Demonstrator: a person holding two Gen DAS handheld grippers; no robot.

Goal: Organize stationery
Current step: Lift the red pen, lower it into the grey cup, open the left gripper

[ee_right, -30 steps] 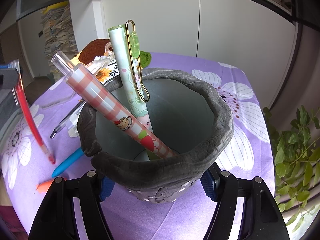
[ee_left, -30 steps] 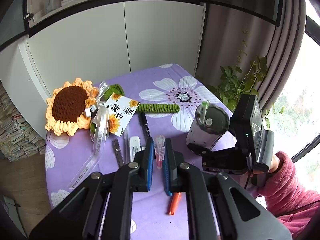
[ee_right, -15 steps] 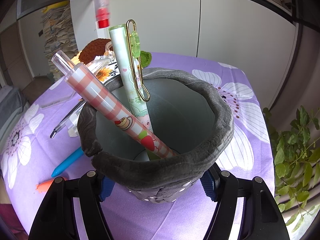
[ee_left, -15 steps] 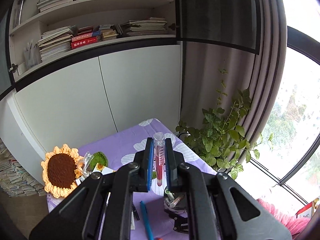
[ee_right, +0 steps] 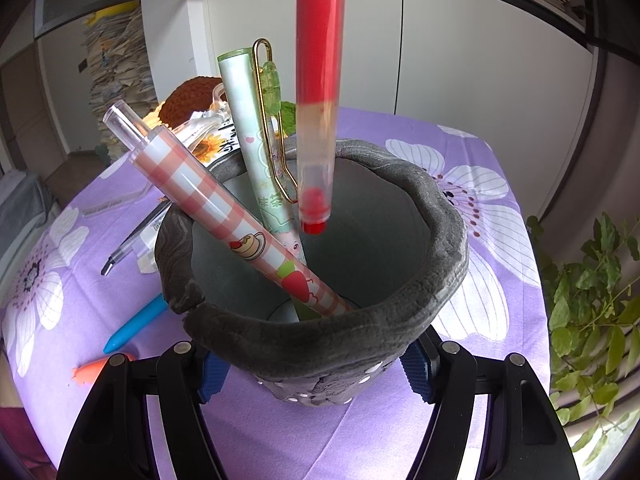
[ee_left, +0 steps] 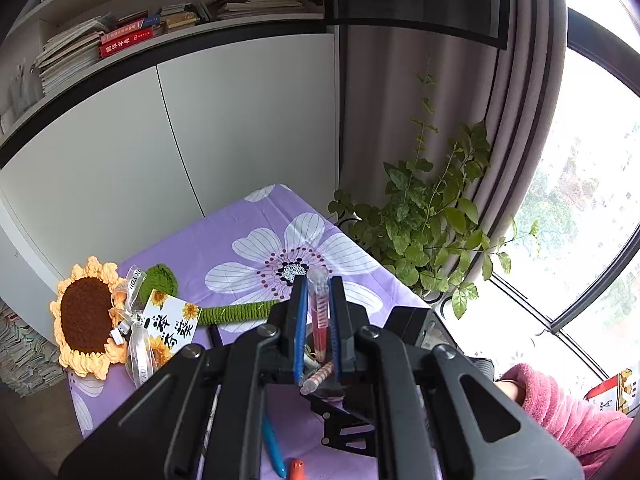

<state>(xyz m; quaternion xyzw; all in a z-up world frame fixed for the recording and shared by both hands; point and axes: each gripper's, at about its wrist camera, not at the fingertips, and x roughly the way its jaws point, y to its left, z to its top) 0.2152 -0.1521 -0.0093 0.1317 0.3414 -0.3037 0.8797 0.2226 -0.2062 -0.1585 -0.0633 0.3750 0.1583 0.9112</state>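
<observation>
Two views logged. Left wrist: my left gripper [ee_left: 318, 316], centre frame, pinches the red pen [ee_left: 320, 320] between nearly closed pads, long axis upright. Right wrist: my right gripper [ee_right: 312, 368] clamps the grey pen holder [ee_right: 440, 232]; red pen [ee_right: 318, 92] hangs vertical at upper centre, tip down over the opening.

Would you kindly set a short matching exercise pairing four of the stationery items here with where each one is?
Things:
1. red pen with a clear tip
2. pink checked pen
3. grey felt pen pot
4. bright blue pen

Places:
A. lying on the purple cloth
B. leaning inside the pot
C. clamped by the right gripper
D. held over the pot by the left gripper

Pairs: 1-D, 2-B, 3-C, 4-A
</observation>
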